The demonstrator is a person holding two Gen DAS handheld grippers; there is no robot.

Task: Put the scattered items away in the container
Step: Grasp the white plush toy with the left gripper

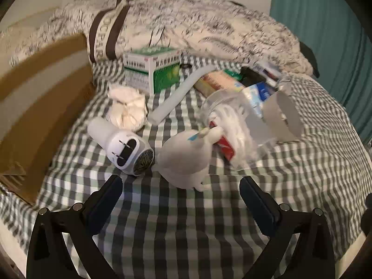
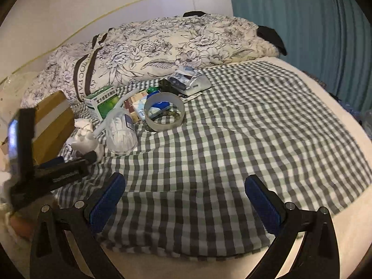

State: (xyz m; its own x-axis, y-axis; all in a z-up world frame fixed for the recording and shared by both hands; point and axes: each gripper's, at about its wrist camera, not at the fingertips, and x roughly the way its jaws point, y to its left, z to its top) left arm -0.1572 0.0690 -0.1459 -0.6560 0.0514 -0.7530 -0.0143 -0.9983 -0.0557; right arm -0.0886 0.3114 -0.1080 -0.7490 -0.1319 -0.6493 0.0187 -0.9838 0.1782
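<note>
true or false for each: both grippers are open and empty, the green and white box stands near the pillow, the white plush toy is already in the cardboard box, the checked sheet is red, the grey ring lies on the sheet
1. Both grippers are open and empty. True: the left gripper and the right gripper hold nothing.
2. The green and white box stands near the pillow. True.
3. The white plush toy is already in the cardboard box. False: it lies on the sheet, just ahead of the left gripper.
4. The checked sheet is red. False: it is grey and white.
5. The grey ring lies on the sheet. True.
</note>
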